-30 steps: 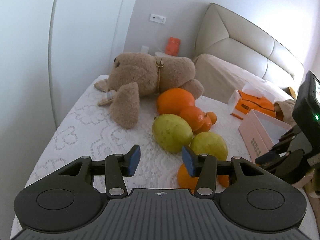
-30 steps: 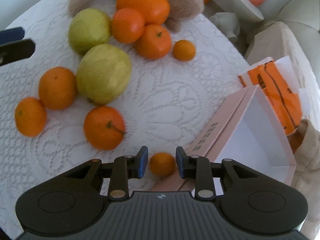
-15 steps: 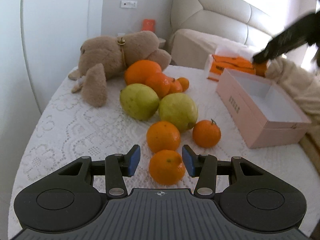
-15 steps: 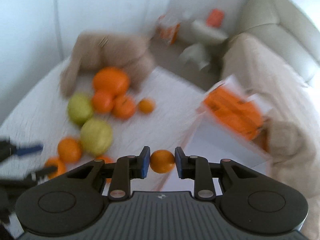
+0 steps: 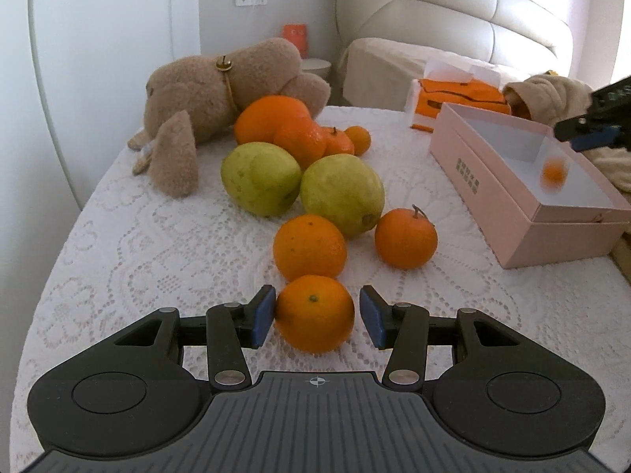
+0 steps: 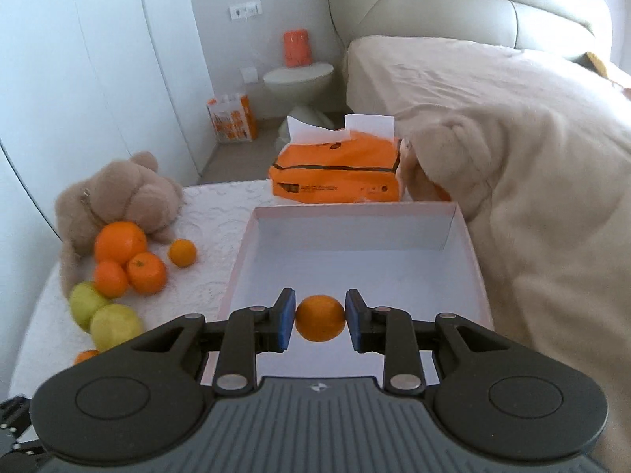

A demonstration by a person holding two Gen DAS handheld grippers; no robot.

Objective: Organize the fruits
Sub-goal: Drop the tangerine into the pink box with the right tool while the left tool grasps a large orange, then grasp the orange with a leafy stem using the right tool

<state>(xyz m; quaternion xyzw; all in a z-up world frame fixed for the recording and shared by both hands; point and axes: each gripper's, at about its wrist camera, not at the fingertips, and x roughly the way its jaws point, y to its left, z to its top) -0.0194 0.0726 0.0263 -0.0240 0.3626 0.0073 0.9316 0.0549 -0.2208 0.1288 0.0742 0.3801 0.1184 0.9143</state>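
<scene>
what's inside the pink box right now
Only bare white floor shows inside the pink box; the small orange is above it in the right gripper, whose body hides the near end.

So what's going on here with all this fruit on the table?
A person is sorting fruit with two handheld grippers. The right gripper is shut on a small round orange mandarin, holding it above the open pink cardboard box. The left gripper straddles another orange mandarin on the white lace tablecloth, its jaws opening, not yet gripping.
</scene>
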